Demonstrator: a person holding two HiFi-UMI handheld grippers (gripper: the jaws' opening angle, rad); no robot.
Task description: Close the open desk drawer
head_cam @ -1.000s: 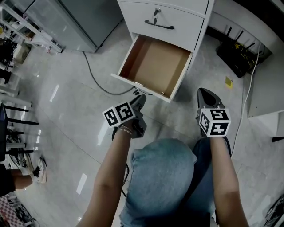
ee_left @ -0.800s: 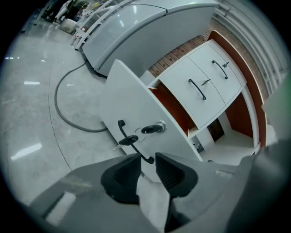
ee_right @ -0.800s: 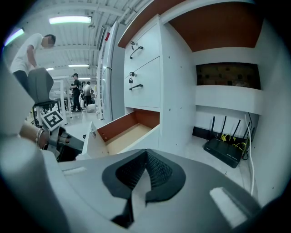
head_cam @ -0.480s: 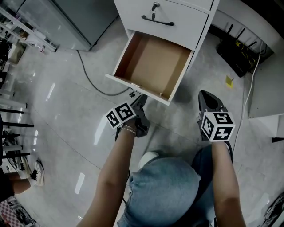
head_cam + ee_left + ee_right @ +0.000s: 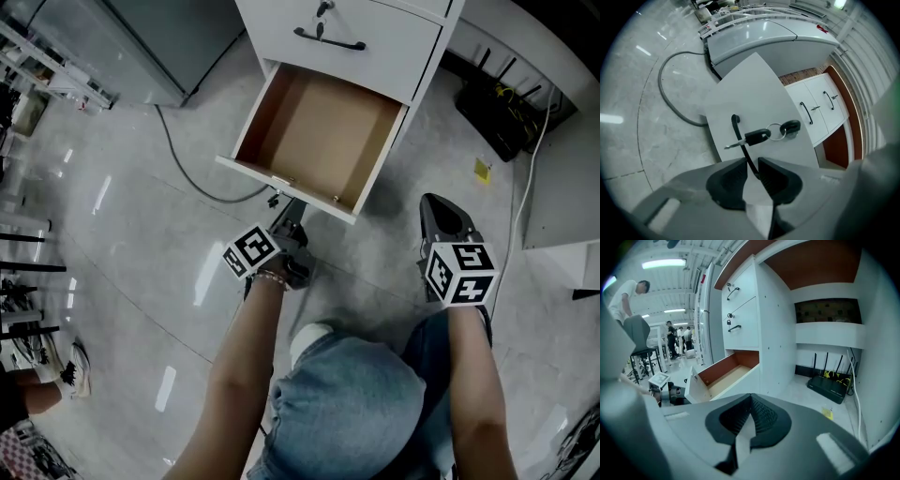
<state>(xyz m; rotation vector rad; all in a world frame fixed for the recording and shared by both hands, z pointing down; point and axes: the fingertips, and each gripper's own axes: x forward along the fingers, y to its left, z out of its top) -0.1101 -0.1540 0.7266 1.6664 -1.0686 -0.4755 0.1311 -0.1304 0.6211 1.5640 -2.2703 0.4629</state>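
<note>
In the head view, the open drawer (image 5: 319,131) is seen pulled well out of the white pedestal cabinet (image 5: 375,37), with its brown bottom bare. The left tongs (image 5: 285,210) are held against the drawer's front panel. The right tongs (image 5: 441,216) are kept off to the drawer's right, touching nothing. A pale, glossy floor (image 5: 131,234) is spread around the drawer. A grey cable (image 5: 178,159) is trailed to its left and a black router (image 5: 502,117) is set to its right.

In the left gripper view, the drawer's black handle (image 5: 737,133) is taken between the jaws. They have just been closing and are left slightly apart, the pads not yet pressed on it. A key (image 5: 752,138) with a fob (image 5: 791,126) is lodged beside the handle. The front is probably best pushed squarely along the runners, with the key left untouched.

In the right gripper view, the jaws are brought together on nothing. A person (image 5: 626,294) can be made out beyond the drawer in a lit workshop.
</note>
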